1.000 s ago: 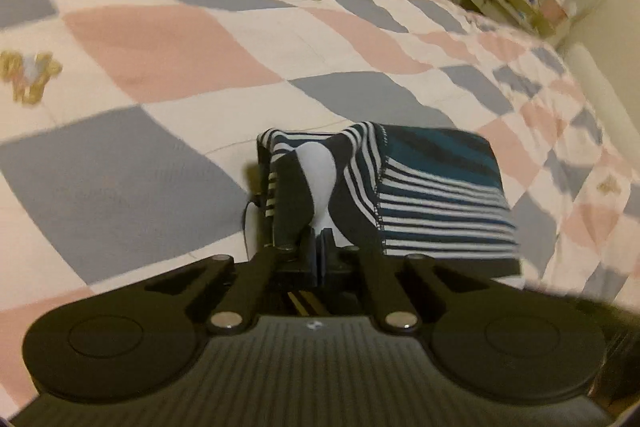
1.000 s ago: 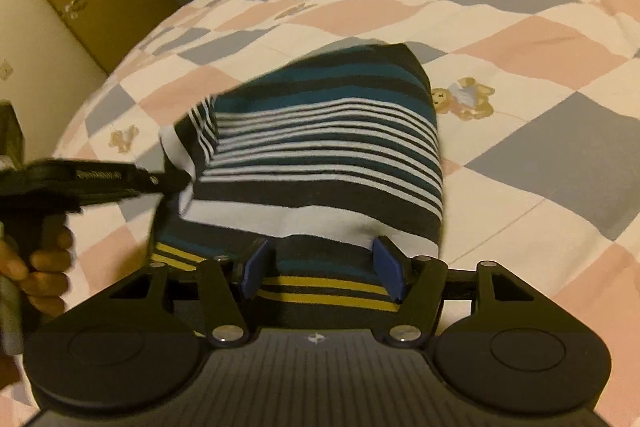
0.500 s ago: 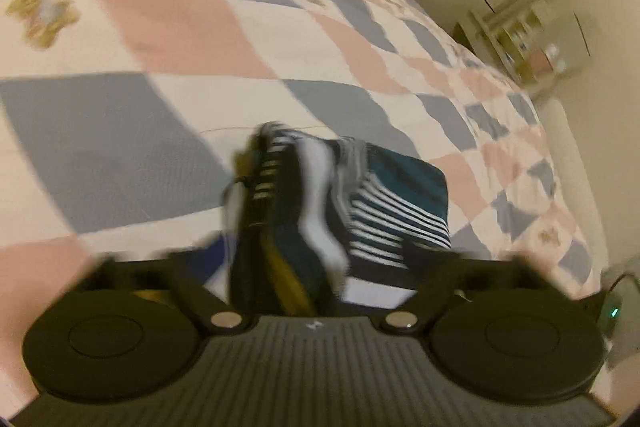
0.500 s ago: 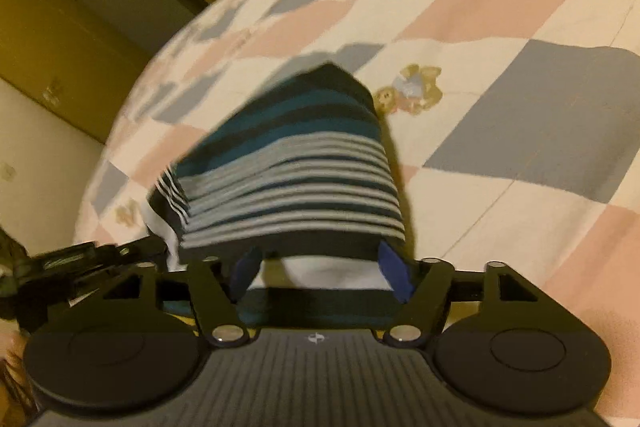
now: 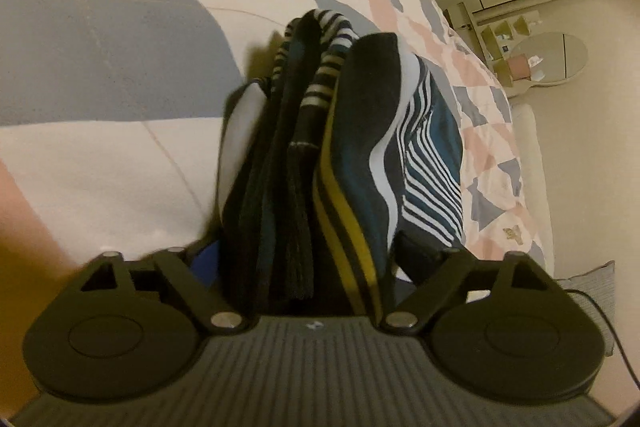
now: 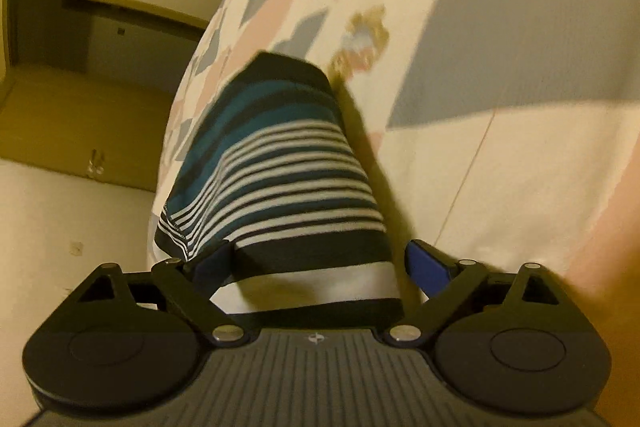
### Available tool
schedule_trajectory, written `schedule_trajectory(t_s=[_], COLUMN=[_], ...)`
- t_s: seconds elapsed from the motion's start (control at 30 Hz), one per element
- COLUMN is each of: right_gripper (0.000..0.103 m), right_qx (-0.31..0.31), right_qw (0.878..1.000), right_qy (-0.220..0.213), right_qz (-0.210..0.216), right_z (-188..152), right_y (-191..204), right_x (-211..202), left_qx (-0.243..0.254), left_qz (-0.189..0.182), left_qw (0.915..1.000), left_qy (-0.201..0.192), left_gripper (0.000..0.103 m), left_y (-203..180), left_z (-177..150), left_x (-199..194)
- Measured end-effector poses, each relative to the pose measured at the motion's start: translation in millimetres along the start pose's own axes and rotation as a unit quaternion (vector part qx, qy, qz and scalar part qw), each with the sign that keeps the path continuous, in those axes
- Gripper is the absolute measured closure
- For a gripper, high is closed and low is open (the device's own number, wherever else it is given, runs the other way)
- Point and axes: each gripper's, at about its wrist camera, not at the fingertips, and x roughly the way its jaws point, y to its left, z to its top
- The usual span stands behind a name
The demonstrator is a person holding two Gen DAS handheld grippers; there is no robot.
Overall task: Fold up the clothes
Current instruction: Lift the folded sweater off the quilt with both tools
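Note:
A folded striped garment point(image 5: 360, 155) in dark blue, teal, white and yellow stands between the wide-spread fingers of my left gripper point(image 5: 308, 259); its stacked fold edges face the camera. The same garment point(image 6: 280, 179) fills the gap between the spread blue pads point(image 6: 426, 269) of my right gripper point(image 6: 316, 267). Both grippers bracket the bundle from opposite ends, just above the checked quilt point(image 5: 100, 39). Whether the pads press the cloth is hidden by the fabric.
The bed's quilt point(image 6: 520, 67) has pink, grey and white squares with a teddy print point(image 6: 362, 43). A small vanity with a round mirror point(image 5: 548, 59) stands beyond the bed's far side. Wardrobe doors point(image 6: 72, 39) and floor lie past the bed's edge.
My left gripper went from shut on a fold to wide open around the whole bundle. Both grippers tilted and closed in on the garment, which now looks narrower and more upright.

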Motion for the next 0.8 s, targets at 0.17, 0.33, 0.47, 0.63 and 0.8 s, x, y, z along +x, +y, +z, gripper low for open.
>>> schedule_trajectory(t_s=[0.17, 0.33, 0.47, 0.63, 0.8], right_gripper=[0.025, 0.047, 0.048, 0.048, 0.048], right_qx=[-0.002, 0.025, 0.051, 0.089, 0.120], right_qw=[1.000, 0.999, 0.999, 0.995, 0.990], right_qy=[0.000, -0.001, -0.007, -0.019, -0.044], right_qz=[-0.028, -0.033, -0.007, 0.030, 0.056], right_z=[-8.4, -16.6, -39.9, -92.9, -146.0], right_y=[14.8, 32.2, 49.2, 62.5, 77.2], right_x=[19.3, -6.0, -43.1, -93.9, -141.8], left_qx=[0.018, 0.048, 0.085, 0.143, 0.186], left_qz=[0.019, 0.038, 0.057, 0.086, 0.095], left_qw=[0.9996, 0.9981, 0.9948, 0.9860, 0.9779], left_qy=[-0.010, -0.008, -0.001, 0.007, 0.007], left_gripper=[0.054, 0.059, 0.059, 0.059, 0.059], left_y=[-17.7, -53.2, -90.2, -137.7, -173.2], left_z=[-4.7, -20.2, -44.6, -83.9, -119.8], left_x=[-12.7, -43.6, -87.8, -143.0, -190.9])
